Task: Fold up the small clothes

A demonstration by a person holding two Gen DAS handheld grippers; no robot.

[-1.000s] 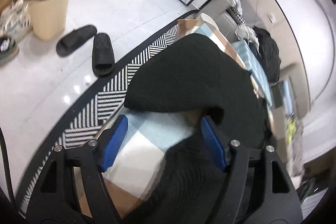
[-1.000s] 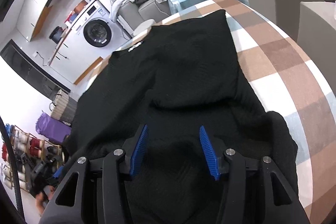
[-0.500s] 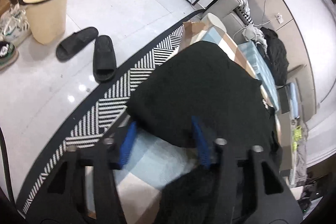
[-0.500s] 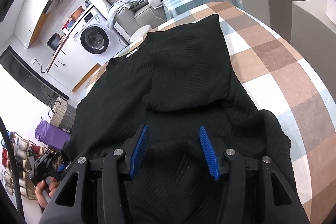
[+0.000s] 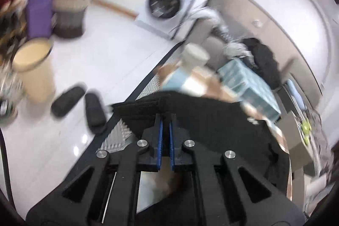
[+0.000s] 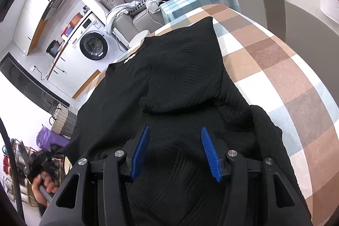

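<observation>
A black knit sweater (image 6: 169, 82) lies spread over the desk (image 6: 281, 69), which is covered by a checked cloth in brown, white and pale blue. In the right wrist view one sleeve is folded across the body of the sweater, its cuff end lying near the middle of the garment, and a small white label shows at the neckline on the far side. The right gripper (image 6: 177, 150) hangs over the near part of the sweater with its blue-padded jaws apart and nothing pinched between them; whether the tips touch the fabric cannot be told. The left gripper (image 5: 166, 137) has its jaws clenched on an edge of the sweater (image 5: 190, 111), a ribbed band of black fabric rising between the blue pads and stretching out to the left; this view is blurred. Beyond that edge the floor shows a pair of black slippers (image 5: 79, 103), a cream bin (image 5: 34, 69), a woven basket (image 5: 70, 14) and a white washing machine (image 5: 167, 5). At the lower left of the right wrist view a hand (image 6: 43, 187) grips a handle beside the desk.
</observation>
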